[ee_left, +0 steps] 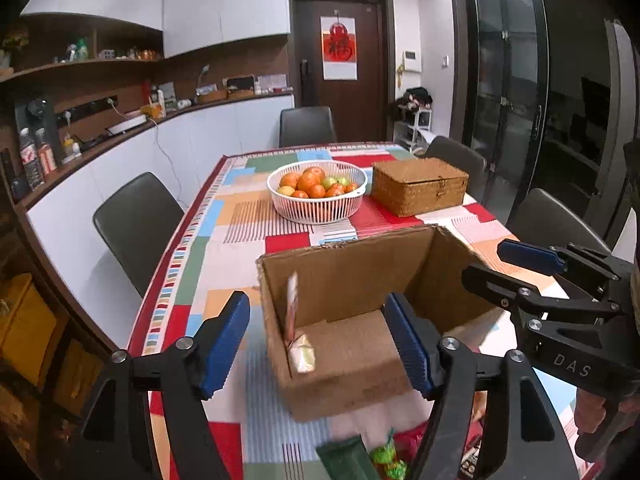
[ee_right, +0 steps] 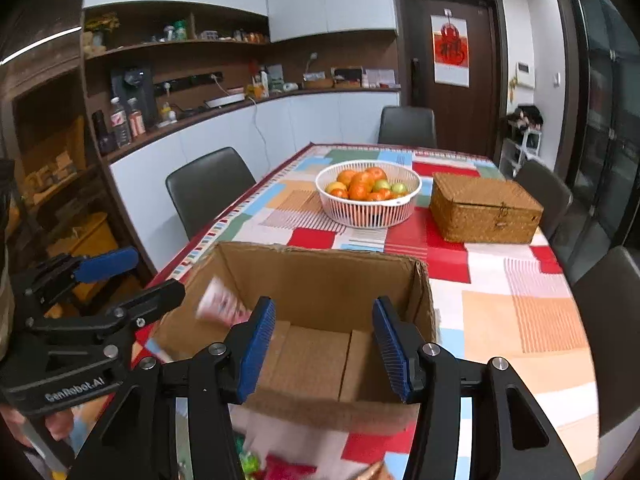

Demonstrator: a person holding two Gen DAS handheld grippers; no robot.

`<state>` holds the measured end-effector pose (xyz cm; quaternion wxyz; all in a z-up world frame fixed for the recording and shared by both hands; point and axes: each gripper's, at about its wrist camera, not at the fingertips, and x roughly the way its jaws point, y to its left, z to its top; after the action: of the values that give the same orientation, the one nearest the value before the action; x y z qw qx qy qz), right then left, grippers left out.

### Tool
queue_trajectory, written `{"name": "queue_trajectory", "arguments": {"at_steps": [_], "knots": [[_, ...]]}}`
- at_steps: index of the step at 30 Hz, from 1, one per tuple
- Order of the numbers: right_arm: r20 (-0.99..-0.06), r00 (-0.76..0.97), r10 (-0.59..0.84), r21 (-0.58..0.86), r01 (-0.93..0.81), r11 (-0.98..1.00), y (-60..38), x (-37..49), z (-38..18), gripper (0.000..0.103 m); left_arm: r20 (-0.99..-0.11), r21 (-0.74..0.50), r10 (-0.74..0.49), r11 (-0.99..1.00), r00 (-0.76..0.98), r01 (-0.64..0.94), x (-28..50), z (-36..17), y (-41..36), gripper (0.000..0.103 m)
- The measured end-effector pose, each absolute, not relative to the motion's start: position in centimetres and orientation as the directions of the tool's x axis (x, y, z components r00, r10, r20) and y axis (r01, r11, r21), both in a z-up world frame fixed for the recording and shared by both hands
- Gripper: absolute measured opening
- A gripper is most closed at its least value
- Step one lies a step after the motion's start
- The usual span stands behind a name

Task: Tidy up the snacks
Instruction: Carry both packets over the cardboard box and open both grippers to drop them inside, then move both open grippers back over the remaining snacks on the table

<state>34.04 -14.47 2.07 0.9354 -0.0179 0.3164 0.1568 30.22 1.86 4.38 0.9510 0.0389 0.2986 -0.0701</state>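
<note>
An open cardboard box [ee_left: 348, 272] [ee_right: 320, 280] stands on the patchwork tablecloth, right in front of both grippers. My left gripper [ee_left: 318, 344] is open over the box's near left part, with nothing pressed between its blue pads. Below it a pale wrapped snack [ee_left: 301, 354] lies on the box floor, and a pink-white packet [ee_left: 293, 304] [ee_right: 220, 304] shows blurred against the left wall. My right gripper [ee_right: 325, 354] is open above the box's near rim and holds nothing. Each gripper also shows in the other view: the right gripper [ee_left: 492, 266] and the left gripper [ee_right: 148, 276]. Loose snacks [ee_left: 360, 460] [ee_right: 248, 460] lie on the table's near edge.
A white basket [ee_left: 320, 212] [ee_right: 370, 216] of oranges and green fruit sits beyond the box. To its right stands a lidded wicker box [ee_left: 420, 188] [ee_right: 484, 212]. Dark chairs [ee_left: 136, 224] ring the table, and a cluttered counter runs along the left wall.
</note>
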Motion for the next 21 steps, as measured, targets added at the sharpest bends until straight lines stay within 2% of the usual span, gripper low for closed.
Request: {"name": "queue_trajectory", "arguments": {"at_steps": [2, 4, 7, 21], "knots": [[-0.577, 0.766, 0.281, 0.05, -0.31, 0.949, -14.4, 32.3, 2.5, 0.052, -0.557, 0.022, -0.114, 0.988, 0.823, 0.152, 28.3, 4.8, 2.2, 0.076], [-0.556, 0.781, 0.285, 0.041, -0.317, 0.948, -14.2, 30.6, 2.9, 0.058, -0.547, 0.024, -0.107, 0.989, 0.83, 0.144, 26.8, 5.1, 2.4, 0.08], [-0.529, 0.795, 0.298, 0.034, -0.331, 0.943, -14.0, 28.3, 3.4, 0.059, -0.536, 0.044, -0.08, 0.992, 0.84, 0.122, 24.4, 5.1, 2.6, 0.084], [-0.554, 0.754, 0.353, 0.045, -0.397, 0.917, -13.1, 21.6, 1.2, 0.059, -0.548, 0.112, -0.021, 0.989, 0.836, 0.099, 16.8, 2.6, 3.4, 0.086]]}}
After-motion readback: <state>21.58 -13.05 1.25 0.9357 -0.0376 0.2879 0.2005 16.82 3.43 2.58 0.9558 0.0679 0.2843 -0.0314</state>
